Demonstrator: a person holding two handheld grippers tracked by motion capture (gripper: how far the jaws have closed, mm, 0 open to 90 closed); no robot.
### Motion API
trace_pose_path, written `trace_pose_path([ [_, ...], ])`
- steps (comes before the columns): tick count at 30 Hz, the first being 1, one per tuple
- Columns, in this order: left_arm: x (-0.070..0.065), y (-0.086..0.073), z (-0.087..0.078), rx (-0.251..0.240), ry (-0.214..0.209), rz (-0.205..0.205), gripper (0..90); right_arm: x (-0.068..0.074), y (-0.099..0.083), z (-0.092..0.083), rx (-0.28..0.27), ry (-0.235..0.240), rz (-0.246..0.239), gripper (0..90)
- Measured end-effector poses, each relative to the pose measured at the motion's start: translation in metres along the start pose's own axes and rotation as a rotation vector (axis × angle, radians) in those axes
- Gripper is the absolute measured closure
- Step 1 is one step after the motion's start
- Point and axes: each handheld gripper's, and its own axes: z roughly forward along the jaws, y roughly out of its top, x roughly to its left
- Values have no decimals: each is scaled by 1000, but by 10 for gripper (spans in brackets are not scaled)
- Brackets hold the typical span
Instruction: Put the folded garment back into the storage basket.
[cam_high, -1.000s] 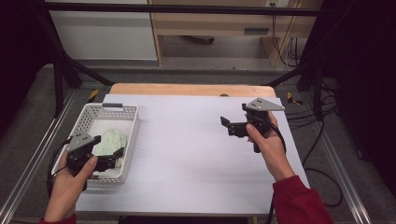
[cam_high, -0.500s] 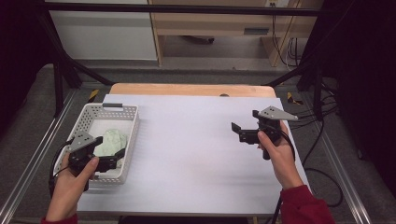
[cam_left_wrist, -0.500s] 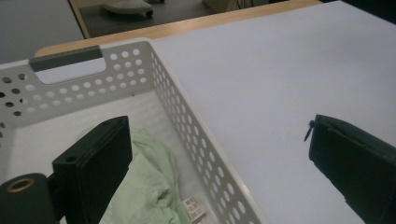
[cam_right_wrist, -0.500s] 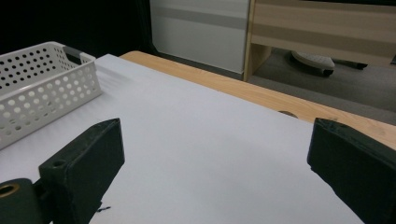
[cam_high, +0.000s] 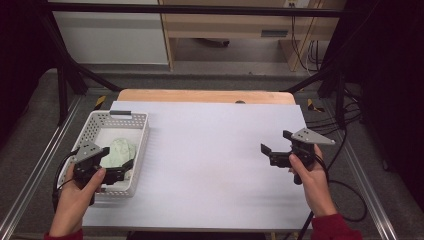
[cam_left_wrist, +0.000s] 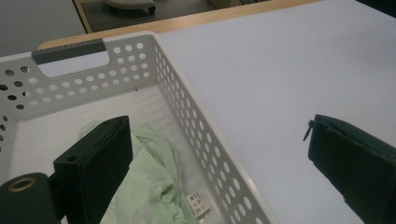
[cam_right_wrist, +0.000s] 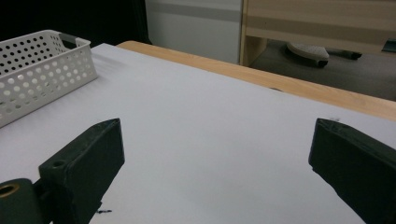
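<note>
- Pale green cloth (cam_high: 120, 151) is seen lying crumpled in the near part of the white perforated basket (cam_high: 141, 131), which stands at the left edge of the desk (cam_high: 210, 150). One cloth and one basket are counted.
- The left tongs (cam_high: 123, 170) are held wide open over the near right wall of the basket, with one jaw above the cloth and the other outside, above the desk. A small white label (cam_left_wrist: 198, 205) is visible on the cloth. It is judged that the tongs are placed there so that the cloth can be taken or has just been released; which of the two cannot be told.
- The right tongs (cam_high: 272, 150) are also open and empty, kept low above the bare right part of the desk, well apart from the basket, probably so that they do not disturb the work at the basket.
- Two tongs are counted, one in each hand.
</note>
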Motion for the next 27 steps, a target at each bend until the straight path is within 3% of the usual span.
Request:
trace_pose_path([
  [13,-1,-1,2,12,-1,6,62,-14,-29,-19,-20,-36,41,41],
  [27,-2,-2,3,18,-5,8,62,-13,-59,-23,-21,-35,55,47],
])
